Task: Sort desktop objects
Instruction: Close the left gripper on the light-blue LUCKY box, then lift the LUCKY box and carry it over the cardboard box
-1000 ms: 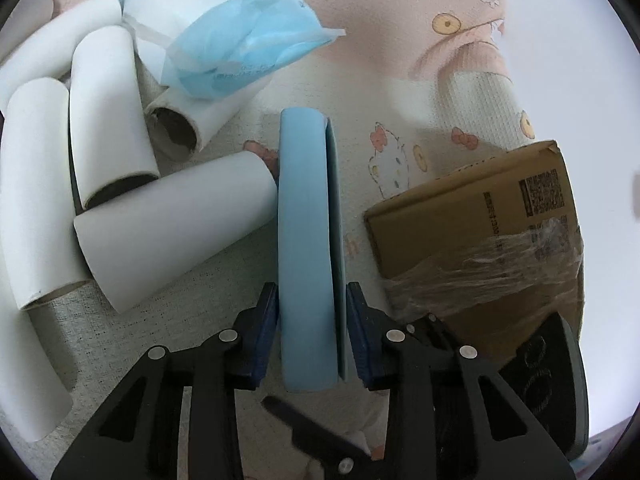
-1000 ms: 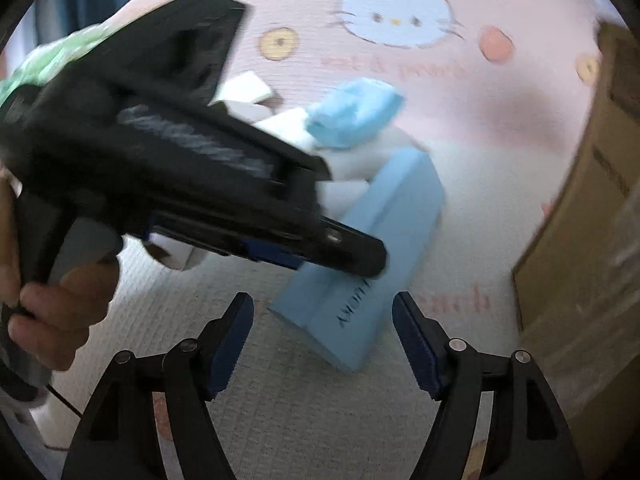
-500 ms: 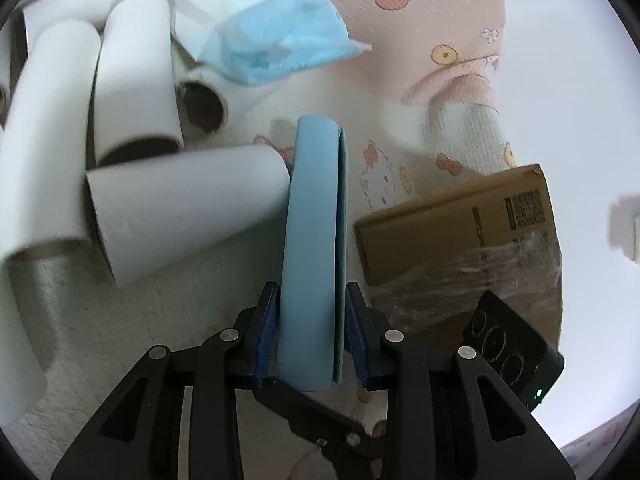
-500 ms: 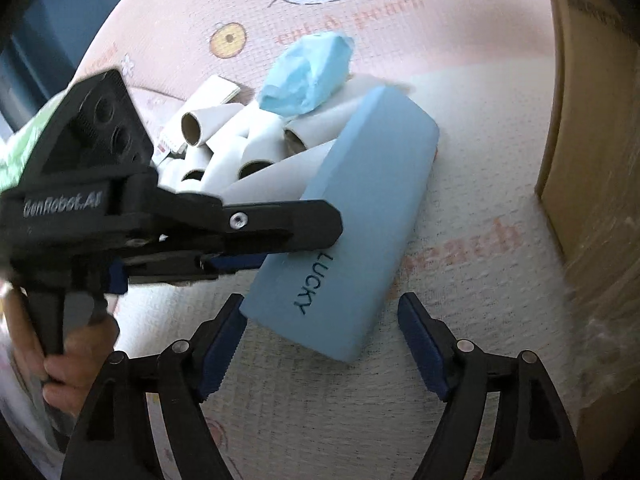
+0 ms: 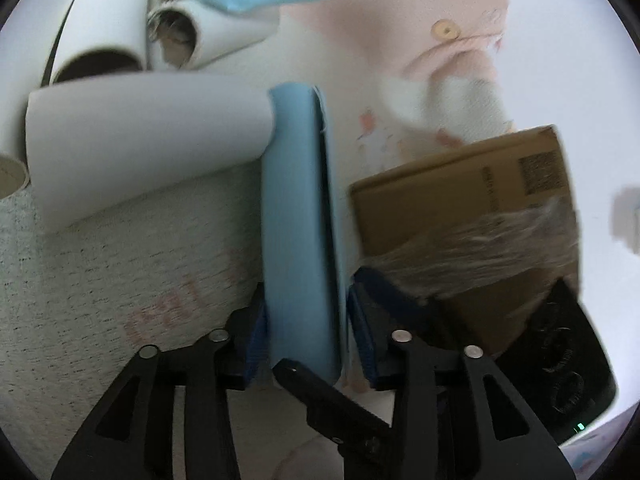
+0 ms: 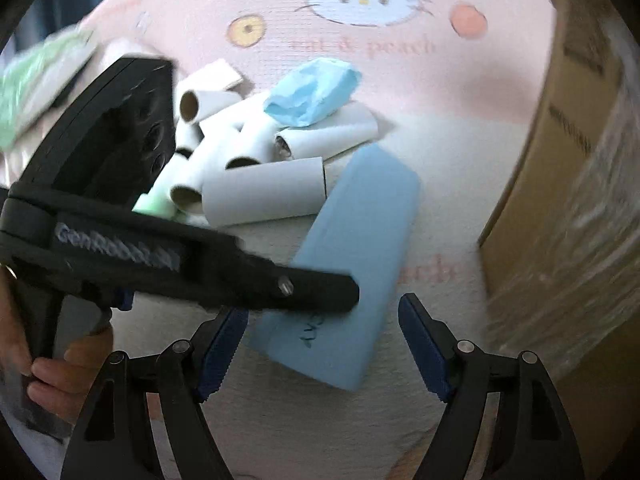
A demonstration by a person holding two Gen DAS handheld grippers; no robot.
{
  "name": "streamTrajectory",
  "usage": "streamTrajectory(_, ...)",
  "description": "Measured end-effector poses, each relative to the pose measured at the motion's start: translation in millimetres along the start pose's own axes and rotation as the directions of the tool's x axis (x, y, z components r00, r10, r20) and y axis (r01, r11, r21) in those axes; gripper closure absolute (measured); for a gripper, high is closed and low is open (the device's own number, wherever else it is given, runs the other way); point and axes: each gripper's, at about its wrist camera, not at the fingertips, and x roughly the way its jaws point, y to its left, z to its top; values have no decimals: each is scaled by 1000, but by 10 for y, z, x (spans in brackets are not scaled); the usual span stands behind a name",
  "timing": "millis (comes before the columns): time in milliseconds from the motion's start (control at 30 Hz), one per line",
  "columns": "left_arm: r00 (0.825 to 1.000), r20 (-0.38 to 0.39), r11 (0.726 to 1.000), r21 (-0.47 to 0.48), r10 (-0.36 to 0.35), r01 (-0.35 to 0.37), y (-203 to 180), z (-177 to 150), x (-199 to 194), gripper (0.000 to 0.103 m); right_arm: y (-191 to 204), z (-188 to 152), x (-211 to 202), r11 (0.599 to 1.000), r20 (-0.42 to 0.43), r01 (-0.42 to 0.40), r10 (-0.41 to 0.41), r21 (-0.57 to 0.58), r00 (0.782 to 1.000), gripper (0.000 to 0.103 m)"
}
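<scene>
Now blue case point(image 5: 300, 216) between loosened left jaws

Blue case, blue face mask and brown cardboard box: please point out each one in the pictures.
blue case point(image 6: 356, 264), right wrist view, on its broad top face.
blue face mask point(image 6: 314, 94), right wrist view, on its crumpled middle.
brown cardboard box point(image 5: 456, 184), left wrist view, on its bare side panel.
</scene>
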Motion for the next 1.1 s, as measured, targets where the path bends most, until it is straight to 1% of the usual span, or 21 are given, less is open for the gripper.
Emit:
streamTrajectory(67,1000,-11,999,-40,-16,16,42,13,-7,55,-103,72,130,1000,-27,-10,10,0,1000,27)
streamTrajectory(100,1000,-12,998,-65,-21,20,62,27,-36,53,-143,67,163,999,-43,-28,29,33,999,27)
streamTrajectory(133,1000,-5,997,-70,-18,18,62,41,-61,51,-235,45,202,998,-52,-37,41,60,998,26)
streamTrajectory(200,1000,17,998,-54,19,-18,27,84,-150,47,-270,7,249,993,-70,-54,61,108,996,26)
streamTrajectory(267,999,28,999,-38,15,-14,-8,144,-217,46,-295,2,282,989,-85,-59,71,139,994,26)
streamTrajectory(333,999,35,1000,-24,-11,12,-37,210,-262,45,-287,14,294,989,-78,-56,67,137,995,26)
streamTrajectory(367,999,33,1000,-22,-4,5,-33,232,-277,44,-279,25,301,990,-73,-49,59,132,996,26)
streamTrajectory(467,998,16,998,-15,63,-63,-19,322,-200,44,-265,67,350,992,-82,-31,41,122,996,26)
streamTrajectory(500,997,15,997,-20,71,-71,-8,342,-169,44,-260,81,374,992,-88,-32,42,118,995,26)
streamTrajectory(567,998,1,997,-34,62,-62,11,374,-110,44,-254,93,404,994,-92,-14,24,109,995,26)
streamTrajectory(600,999,-8,998,-41,43,-43,14,381,-68,46,-253,96,422,995,-95,-7,17,103,995,26)
streamTrajectory(633,999,-2,998,-38,39,-40,28,357,-69,47,-257,100,445,996,-97,-2,11,95,995,26)
streamTrajectory(667,999,4,998,-31,52,-51,6,359,-44,53,-263,103,462,996,-97,3,5,89,995,25)
streamTrajectory(700,996,13,996,-6,89,-89,-19,350,-39,62,-272,108,481,996,-97,10,-2,83,995,25)
streamTrajectory(767,996,25,996,9,89,-89,-21,314,-64,63,-301,122,508,997,-92,19,-13,73,996,25)
streamTrajectory(833,997,28,997,2,75,-75,4,299,-94,64,-343,133,520,998,-79,13,-8,68,997,25)
streamTrajectory(933,997,37,997,9,74,-74,-13,291,-121,64,-368,137,510,999,-68,3,-1,34,998,27)
streamTrajectory(1100,994,92,998,34,51,-54,-129,253,-244,64,-412,206,396,1000,-32,5,-5,10,999,27)
